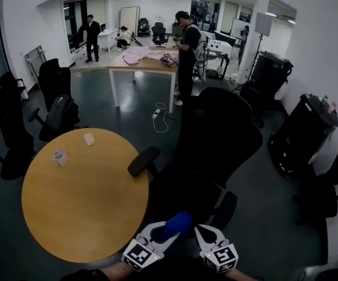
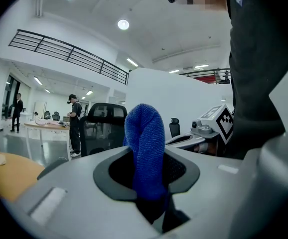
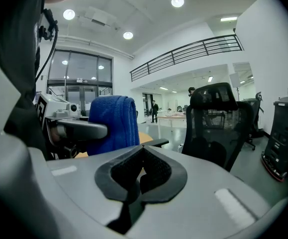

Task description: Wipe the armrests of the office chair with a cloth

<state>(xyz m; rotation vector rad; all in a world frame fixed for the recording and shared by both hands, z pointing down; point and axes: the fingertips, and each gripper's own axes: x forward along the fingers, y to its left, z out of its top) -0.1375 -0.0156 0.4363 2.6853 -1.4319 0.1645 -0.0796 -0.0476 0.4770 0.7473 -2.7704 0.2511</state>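
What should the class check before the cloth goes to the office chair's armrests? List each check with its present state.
1. Blue cloth clamped in left gripper: ok.
2. Right gripper empty: ok, jaws together on nothing.
3. Near armrest beside the round table uncovered: ok.
4. Far armrest uncovered: ok.
5. Cloth touching an armrest: not ok, it is held clear of both.
6. Cloth damp or dry: cannot tell.

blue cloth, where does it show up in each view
Head view: blue cloth at bottom centre.
Left gripper view: dead centre, pinched between the jaws.
Right gripper view: left of centre.
Shared landmark: the black office chair.
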